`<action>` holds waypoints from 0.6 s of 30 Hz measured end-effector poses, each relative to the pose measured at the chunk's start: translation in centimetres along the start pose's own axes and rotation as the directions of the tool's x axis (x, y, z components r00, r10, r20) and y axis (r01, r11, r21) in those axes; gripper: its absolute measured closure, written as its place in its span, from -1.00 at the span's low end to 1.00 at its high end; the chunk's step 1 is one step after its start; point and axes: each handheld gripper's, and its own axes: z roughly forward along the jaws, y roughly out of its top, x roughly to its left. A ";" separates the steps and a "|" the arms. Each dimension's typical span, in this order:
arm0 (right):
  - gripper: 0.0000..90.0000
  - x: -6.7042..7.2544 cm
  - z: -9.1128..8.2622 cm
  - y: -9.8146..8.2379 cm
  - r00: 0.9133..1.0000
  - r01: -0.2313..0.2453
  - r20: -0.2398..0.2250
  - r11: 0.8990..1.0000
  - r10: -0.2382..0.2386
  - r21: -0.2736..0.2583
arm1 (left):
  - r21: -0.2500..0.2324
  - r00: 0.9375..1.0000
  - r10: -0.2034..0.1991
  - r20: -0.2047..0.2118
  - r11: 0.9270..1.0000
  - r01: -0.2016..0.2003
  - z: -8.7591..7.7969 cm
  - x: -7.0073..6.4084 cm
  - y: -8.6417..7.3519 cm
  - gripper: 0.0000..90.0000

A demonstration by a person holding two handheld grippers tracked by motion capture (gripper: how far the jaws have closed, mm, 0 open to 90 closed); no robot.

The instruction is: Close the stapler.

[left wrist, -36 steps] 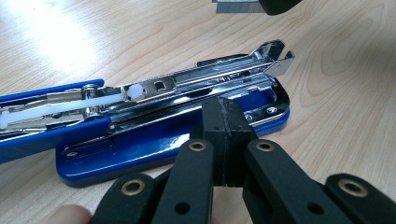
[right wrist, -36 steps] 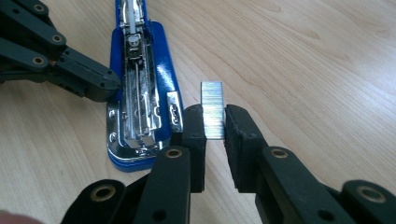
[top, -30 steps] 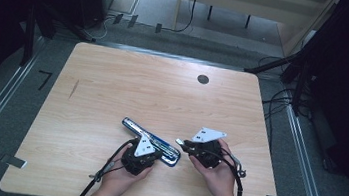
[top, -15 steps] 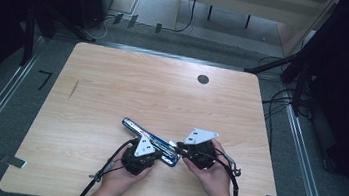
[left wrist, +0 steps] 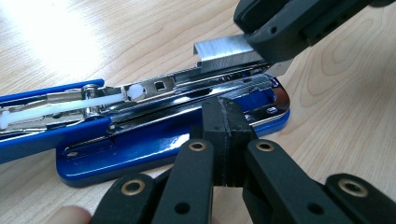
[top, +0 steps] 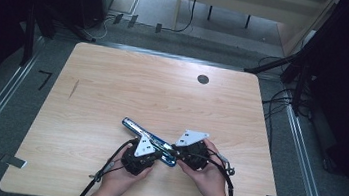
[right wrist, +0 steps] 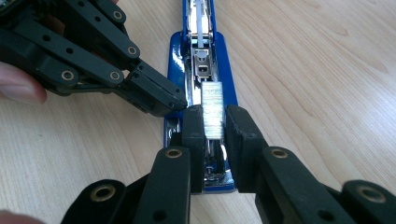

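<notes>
Holding the staple strip (right wrist: 212,109) in your right gripper (right wrist: 215,126) above the opened stapler (left wrist: 154,135), left gripper (left wrist: 227,135) closed empty, you must now seat it.

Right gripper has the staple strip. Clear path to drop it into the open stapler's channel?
Probably yes. The right gripper holds the staple strip right over the open stapler, lined up with its channel. The left gripper, fingers shut, presses on the base beside it, close but seemingly not across the channel.
</notes>
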 end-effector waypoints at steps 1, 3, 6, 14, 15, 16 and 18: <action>0.77 0.0 0.0 0.0 1.000 0.000 0.000 1.000 0.000 0.000 | 0.000 1.000 0.000 0.000 1.000 0.000 0.0 0.0 0.0 1.00; 0.77 0.1 0.1 0.1 1.000 0.000 0.001 1.000 0.000 0.013 | 0.000 1.000 0.000 0.000 1.000 0.000 0.0 0.0 0.0 1.00; 0.77 0.2 0.4 0.2 1.000 0.007 0.010 1.000 -0.007 0.028 | 0.000 1.000 0.000 0.000 1.000 0.000 0.0 0.0 0.0 1.00; 0.77 0.2 0.6 0.5 1.000 0.022 0.011 0.999 -0.022 0.041 | 0.000 1.000 0.000 0.000 1.000 0.000 0.0 0.0 0.0 1.00; 0.77 0.2 0.6 0.5 1.000 0.022 0.011 0.999 -0.022 0.041 | 0.001 1.000 0.000 0.000 1.000 0.000 0.0 0.0 0.0 1.00; 0.77 0.2 0.6 0.4 1.000 0.022 0.009 0.999 -0.023 0.045 | 0.001 1.000 0.000 -0.001 1.000 0.000 0.0 0.0 0.0 1.00; 0.77 0.2 0.7 0.4 1.000 0.020 0.009 0.999 -0.021 0.046 | 0.001 1.000 0.000 0.000 1.000 0.000 0.0 0.0 0.0 1.00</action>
